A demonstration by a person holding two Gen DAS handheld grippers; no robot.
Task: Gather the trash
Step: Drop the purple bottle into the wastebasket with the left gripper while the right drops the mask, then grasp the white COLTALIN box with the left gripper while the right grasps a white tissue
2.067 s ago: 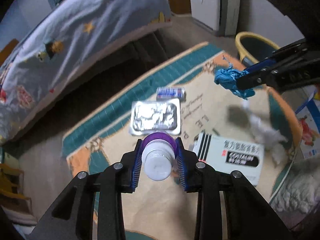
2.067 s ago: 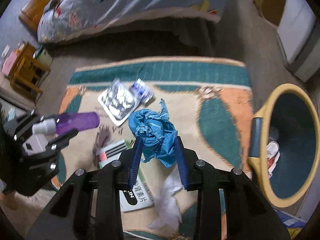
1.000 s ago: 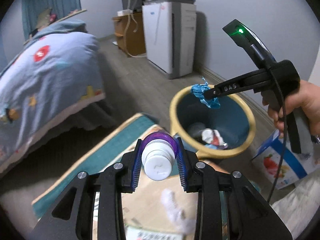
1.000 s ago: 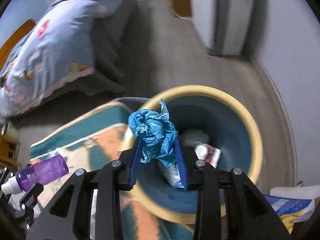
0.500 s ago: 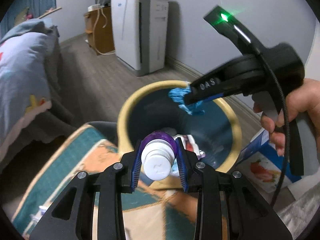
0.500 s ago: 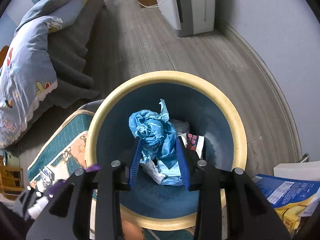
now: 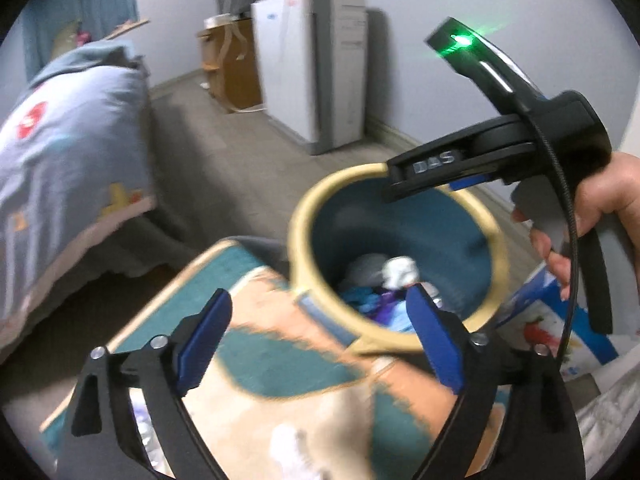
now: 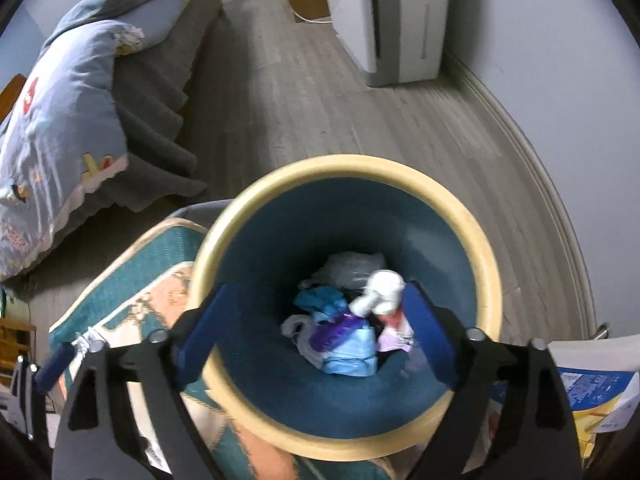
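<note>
Right wrist view looks almost straight down into a round bin (image 8: 486, 264) with a cream rim and dark teal inside, standing on the grey wood floor (image 8: 320, 92) at the corner of a teal and orange rug (image 8: 120, 292). The right gripper (image 8: 316, 334) hangs over the bin's mouth; its jaws have just been opening and now stand spread wide with nothing between the blue pads. Down in the bin lie the purple bottle (image 8: 340, 330) with its white cap (image 8: 380, 292), the crumpled blue wrapper (image 8: 322, 298) just beside it, and other pale scraps. The left wrist view shows the left gripper (image 7: 320, 340) low over the rug at the near side of the bin (image 7: 304, 216), its jaws likewise just opened, released and empty. Beyond it the right gripper (image 7: 390, 184) reaches over the far rim, gripped by a hand (image 7: 600, 200), a green light (image 7: 460, 42) glowing on its top. A bed (image 7: 60, 140) with a blue quilt stands left, a white appliance (image 7: 312, 68) against the wall, and a blue and white box (image 7: 560, 324) just beside the bin.
</note>
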